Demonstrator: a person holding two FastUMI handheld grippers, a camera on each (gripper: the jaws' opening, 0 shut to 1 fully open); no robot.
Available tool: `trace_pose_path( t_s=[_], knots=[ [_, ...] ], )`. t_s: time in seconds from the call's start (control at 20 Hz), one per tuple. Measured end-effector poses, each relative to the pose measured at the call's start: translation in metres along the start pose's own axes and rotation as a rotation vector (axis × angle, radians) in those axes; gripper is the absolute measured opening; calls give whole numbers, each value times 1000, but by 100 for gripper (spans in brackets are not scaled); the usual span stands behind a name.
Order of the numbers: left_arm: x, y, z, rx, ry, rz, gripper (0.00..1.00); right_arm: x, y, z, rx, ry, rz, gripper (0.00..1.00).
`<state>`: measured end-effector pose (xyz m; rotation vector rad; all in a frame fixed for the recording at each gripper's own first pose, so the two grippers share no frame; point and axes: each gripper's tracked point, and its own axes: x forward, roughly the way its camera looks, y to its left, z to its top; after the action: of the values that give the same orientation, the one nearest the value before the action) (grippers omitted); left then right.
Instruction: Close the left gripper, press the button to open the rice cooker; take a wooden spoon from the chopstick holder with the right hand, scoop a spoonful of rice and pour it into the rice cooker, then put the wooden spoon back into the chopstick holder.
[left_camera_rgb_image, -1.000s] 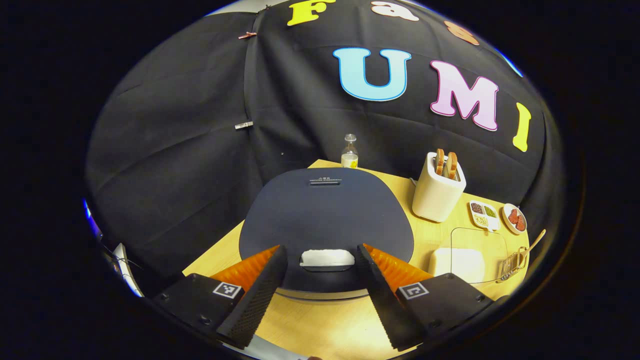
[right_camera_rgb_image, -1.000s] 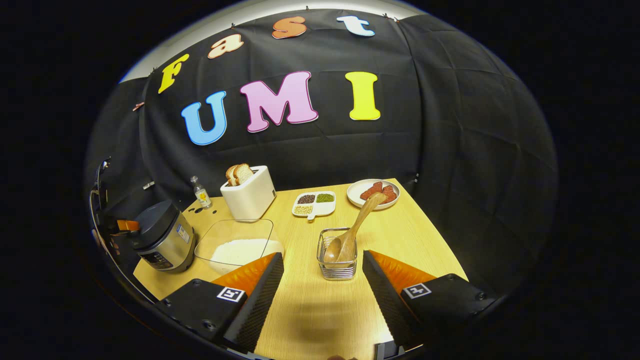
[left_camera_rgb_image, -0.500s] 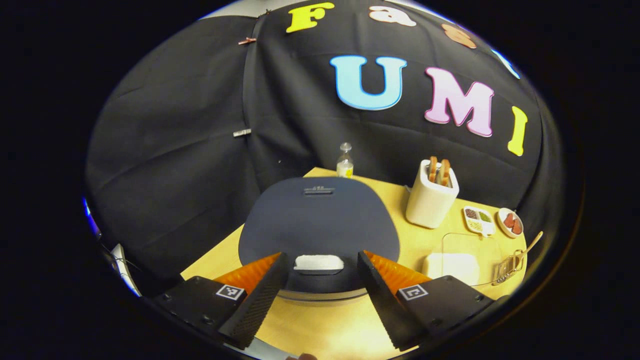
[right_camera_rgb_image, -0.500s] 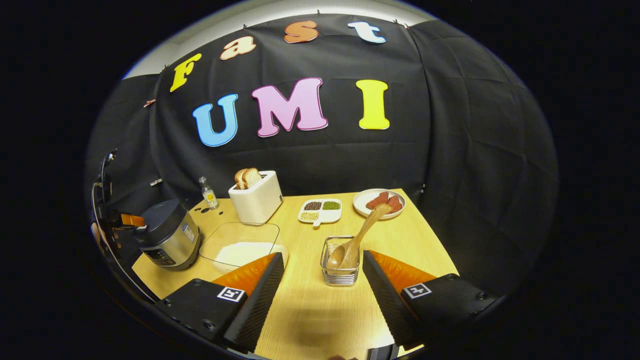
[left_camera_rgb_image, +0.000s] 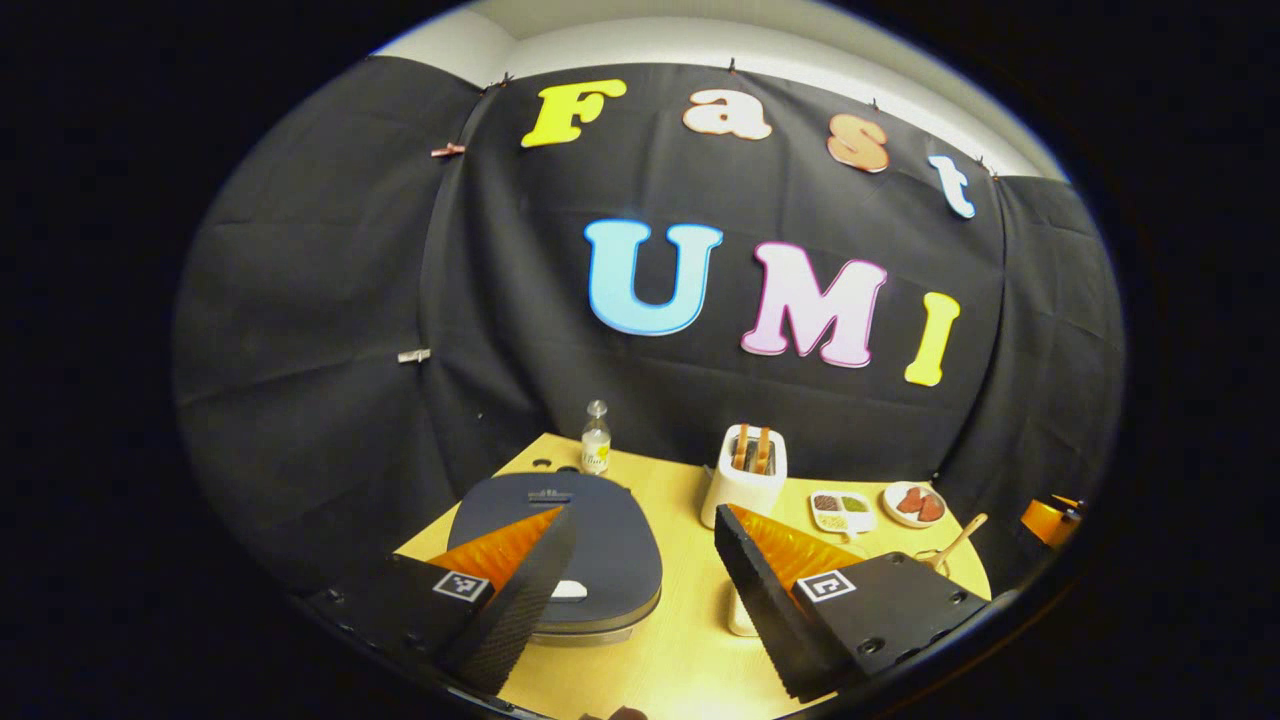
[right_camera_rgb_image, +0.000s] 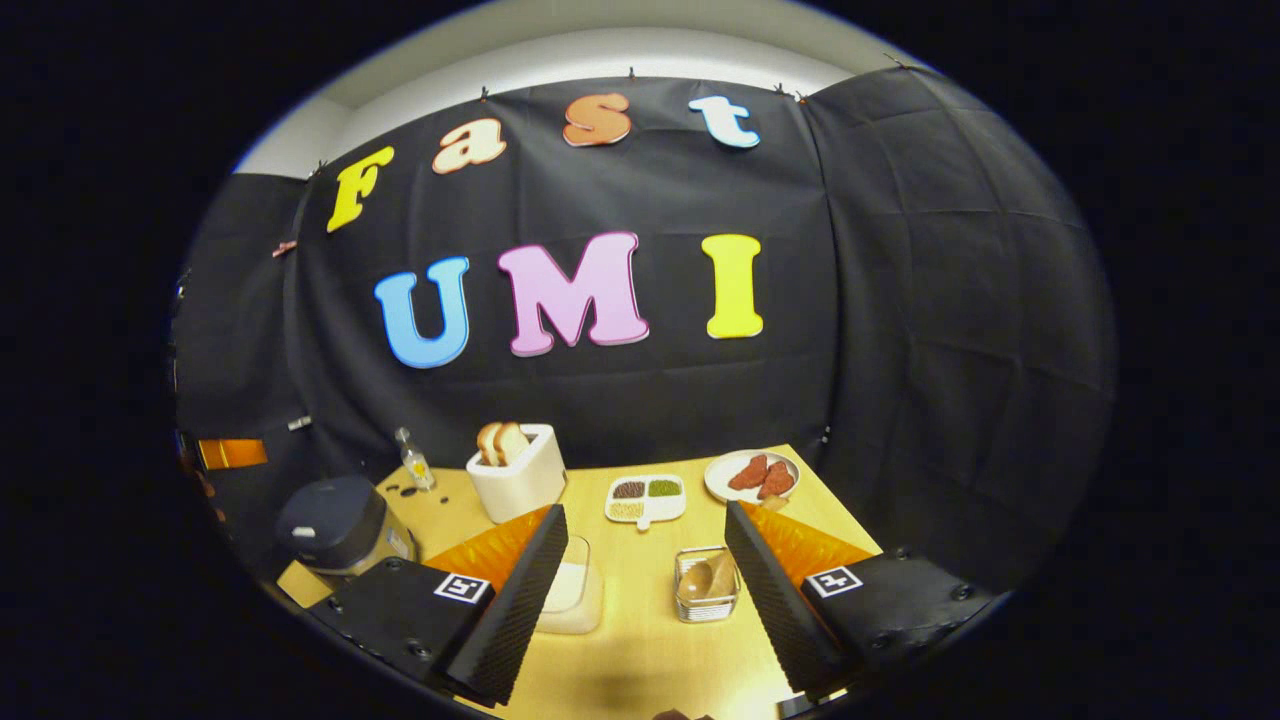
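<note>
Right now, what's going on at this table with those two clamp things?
A person holds a grasping tool in each hand above a wooden table, and neither grips anything. The left tool hangs open over the rice cooker, whose lid is shut. The right tool is open too, facing the chopstick holder, where the wooden spoon sits. A clear dish of rice waits beside it. The cooking job hasn't really begun.

Black claw (left_camera_rgb_image: 645, 590) housings, square markers, screws

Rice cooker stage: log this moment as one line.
rice cooker: lid down | left gripper: open, above cooker | right gripper: open | wooden spoon: in chopstick holder
</note>
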<state>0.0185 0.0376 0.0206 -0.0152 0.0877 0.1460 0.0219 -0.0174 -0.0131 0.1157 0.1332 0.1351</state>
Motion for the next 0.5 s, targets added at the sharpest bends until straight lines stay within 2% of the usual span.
trace_pose_path(
  t_s=[0.15,0.25,0.5],
  knots=[
    [-20,1,23,40,-64,-26,96,-22,21,32,-29,-93,-15,98],
    [-37,-1,28,53,-102,-40,95,-40,28,39,-59,-138,-38,98],
    [-85,-9,13,41,-132,-86,95,-91,38,8,-61,-108,-72,98]
  ],
)
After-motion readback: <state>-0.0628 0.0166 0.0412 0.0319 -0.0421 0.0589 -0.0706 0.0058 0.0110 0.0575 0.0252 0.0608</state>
